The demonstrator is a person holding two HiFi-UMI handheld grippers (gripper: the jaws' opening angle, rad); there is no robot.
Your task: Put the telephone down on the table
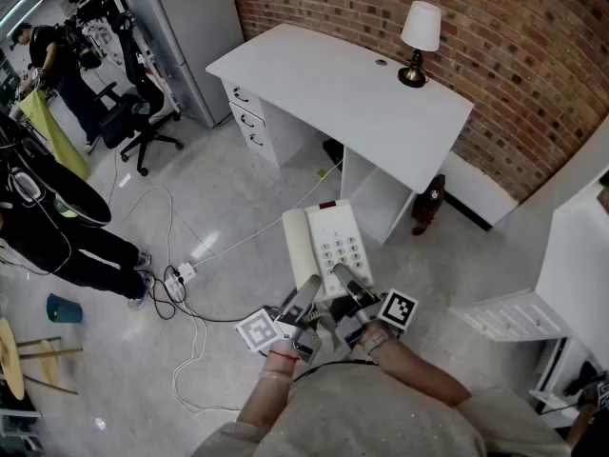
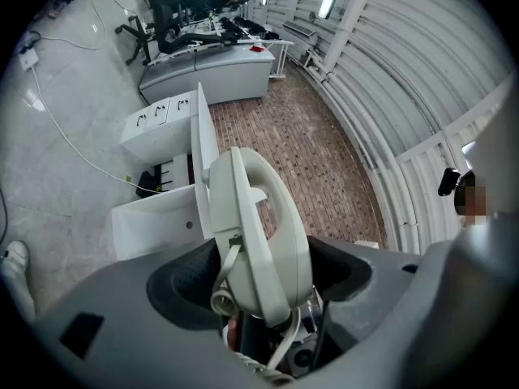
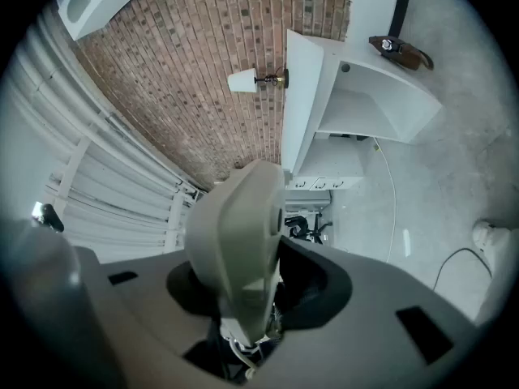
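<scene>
**Two grippers, one telephone, a table yet to be reached**

Both of your grippers carry the telephone [image 1: 328,246] in the air over the grey floor, keypad up. It is short of the white table [image 1: 314,84], which stands ahead of you against the brick wall. Your left gripper [image 1: 306,295] pinches the handset side, its jaws set wide around the cream shell, with the cord hanging down between them. Your right gripper [image 1: 348,284] clamps the keypad side the same way, the casing filling the gap between its jaws.

By the look of it, the pick-up is done and the carry is under way. What is left is to close the gap to the table, lower the telephone flat onto the top, and let go with both grippers.

The tabletop is mostly bare. A small lamp [image 1: 420,41] stands near its far right corner, well apart from the near edge, so the broad front part looks the likely landing place. A white cable [image 1: 257,231] runs across the floor toward the table's foot, under your path. A power strip [image 1: 178,276] lies off to your left and an office chair [image 1: 138,112] stands farther left. A dark brown object [image 1: 429,204] stands by the table's right side. A person [image 1: 43,50] stands in the far left corner, well apart from you, and a second white desk [image 1: 571,255] sits at your right.
</scene>
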